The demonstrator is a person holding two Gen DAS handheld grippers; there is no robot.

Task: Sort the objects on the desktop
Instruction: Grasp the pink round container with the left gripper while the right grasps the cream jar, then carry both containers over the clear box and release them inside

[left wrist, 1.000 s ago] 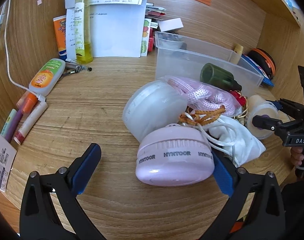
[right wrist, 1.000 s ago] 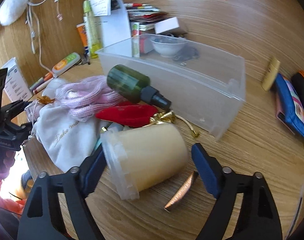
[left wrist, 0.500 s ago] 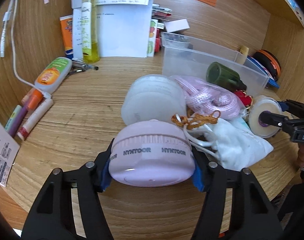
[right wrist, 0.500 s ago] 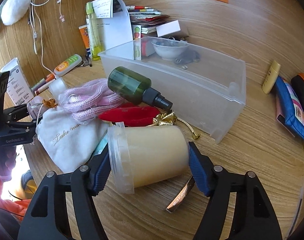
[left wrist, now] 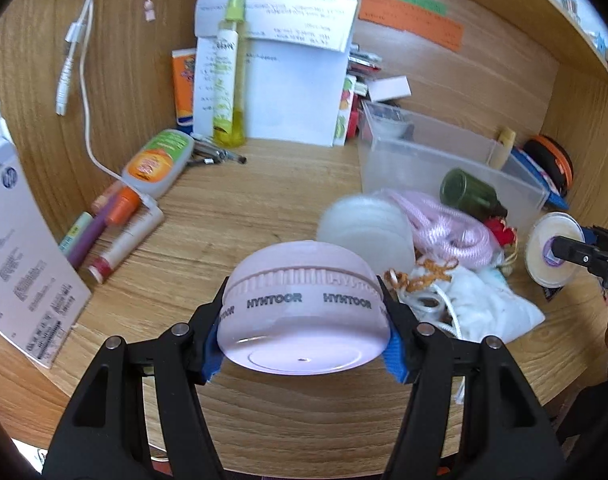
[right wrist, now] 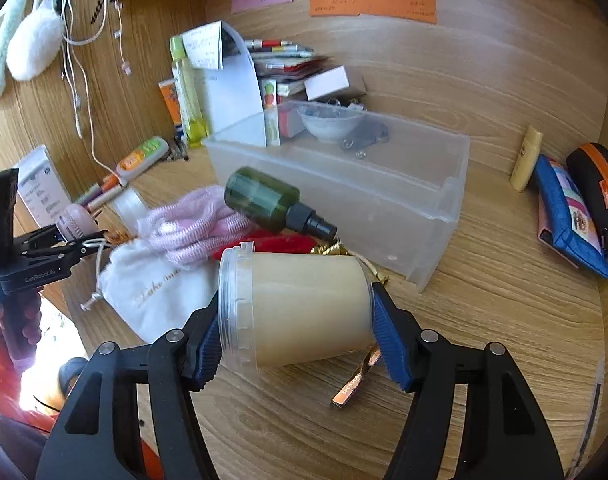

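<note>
R gripper (right wrist: 298, 344) jaws clamp the cream-filled jar (right wrist: 300, 312) end to end, long axis lying crosswise, lid at left. L gripper (left wrist: 304, 346) jaws clamp the pink round HYNTOOR case (left wrist: 302, 320) by its sides. Clear storage bin (right wrist: 424, 216) sits ahead, nearer R; jar likely goes first.

Each gripper, left gripper (left wrist: 304, 326) and right gripper (right wrist: 300, 334), consists of a matte black plastic frame with two forked arms, silver pivot screws and ribbed blue finger pads (right wrist: 388, 344). The left unit's body carries white "GenRobot.AI" lettering; a red-orange sleeve (right wrist: 0, 364) shows beside its handle
</note>
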